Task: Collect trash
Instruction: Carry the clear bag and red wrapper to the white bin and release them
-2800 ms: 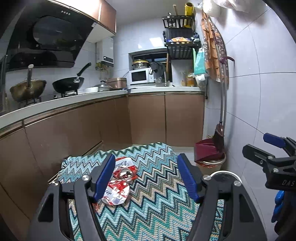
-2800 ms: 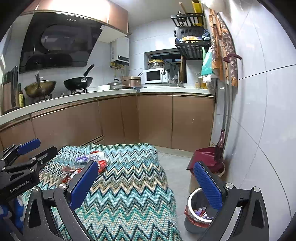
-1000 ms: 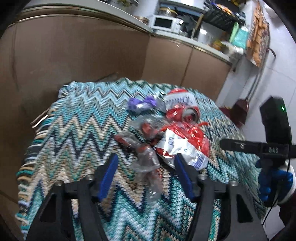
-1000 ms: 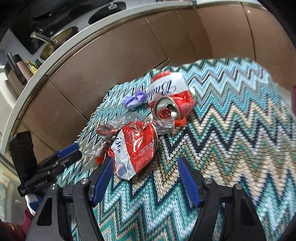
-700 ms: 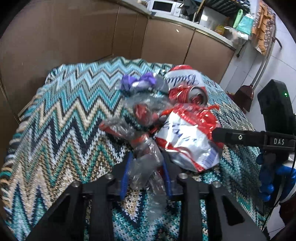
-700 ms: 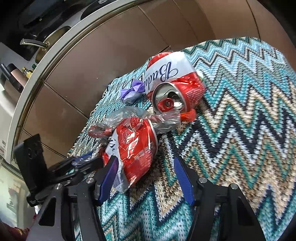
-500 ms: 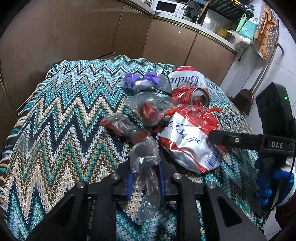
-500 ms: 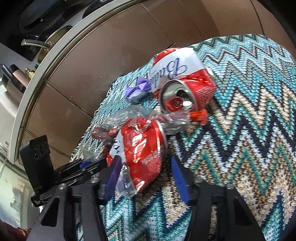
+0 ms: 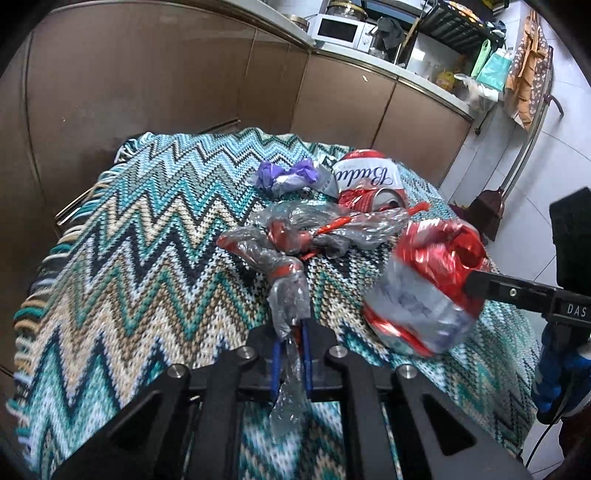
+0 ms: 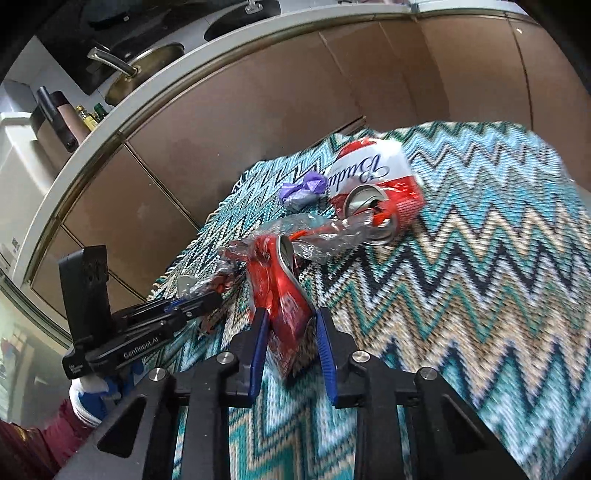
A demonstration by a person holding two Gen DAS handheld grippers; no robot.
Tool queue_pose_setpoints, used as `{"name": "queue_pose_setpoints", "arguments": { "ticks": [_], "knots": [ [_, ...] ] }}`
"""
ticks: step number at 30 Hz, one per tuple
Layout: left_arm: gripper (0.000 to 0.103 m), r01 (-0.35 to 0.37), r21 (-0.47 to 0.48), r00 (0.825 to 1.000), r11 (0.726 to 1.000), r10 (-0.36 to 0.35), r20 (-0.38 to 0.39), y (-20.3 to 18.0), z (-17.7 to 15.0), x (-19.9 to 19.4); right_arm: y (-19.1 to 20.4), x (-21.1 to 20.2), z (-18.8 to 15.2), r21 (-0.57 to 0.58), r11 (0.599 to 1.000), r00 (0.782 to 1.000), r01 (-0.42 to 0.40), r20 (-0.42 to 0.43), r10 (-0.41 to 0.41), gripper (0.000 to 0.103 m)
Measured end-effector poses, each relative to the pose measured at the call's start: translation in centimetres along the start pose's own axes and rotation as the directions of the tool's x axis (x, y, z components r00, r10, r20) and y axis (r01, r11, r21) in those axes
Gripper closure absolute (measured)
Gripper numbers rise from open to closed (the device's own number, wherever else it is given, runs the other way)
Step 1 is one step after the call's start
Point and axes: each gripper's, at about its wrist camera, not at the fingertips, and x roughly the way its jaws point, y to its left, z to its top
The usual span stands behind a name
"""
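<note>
Trash lies on a zigzag-knit cloth (image 9: 147, 236). My left gripper (image 9: 290, 343) is shut on the near end of a clear plastic wrapper with red bits (image 9: 291, 280), which trails away toward the pile. My right gripper (image 10: 290, 328) is shut on a red and white snack bag (image 10: 284, 295), lifted and tilted; the bag also shows blurred in the left wrist view (image 9: 424, 284). A crushed red and white beer can (image 10: 373, 188) and a purple wrapper (image 10: 303, 190) lie farther back on the cloth.
Brown kitchen cabinets (image 9: 147, 92) stand behind the cloth, with a counter and microwave (image 9: 338, 29) above. A broom and dark red dustpan (image 9: 487, 206) lean at the tiled wall on the right. The cloth's fringed edge (image 9: 40, 258) is on the left.
Both grippers dropped to the trash pile and closed: the left on the clear wrapper, the right on the snack bag. The right one has raised and tilted the bag.
</note>
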Motion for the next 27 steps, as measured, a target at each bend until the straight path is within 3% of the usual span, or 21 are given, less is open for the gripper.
{"name": "queue_pose_setpoints", "arguments": {
  "ticks": [14, 21, 27],
  "knots": [
    [0.095, 0.035, 0.032, 0.996, 0.999, -0.038, 0.076, -3.9, -1.0, -6.5, -0.9, -9.3, -4.2, 0.083, 0.993, 0.986, 0.086, 0.139, -0.097, 0.079],
    [0.095, 0.096, 0.113, 0.992, 0.989, -0.105, 0.075, -9.1, -0.4, -7.1, -3.0, -16.0, -5.7, 0.152, 0.977, 0.949, 0.148, 0.256, -0.184, 0.085],
    [0.095, 0.192, 0.212, 0.979, 0.958, -0.202, 0.025, -16.3, 1.1, -4.9, -5.9, -19.9, -7.0, 0.219, 0.959, 0.915, 0.182, 0.318, -0.247, 0.085]
  ]
}}
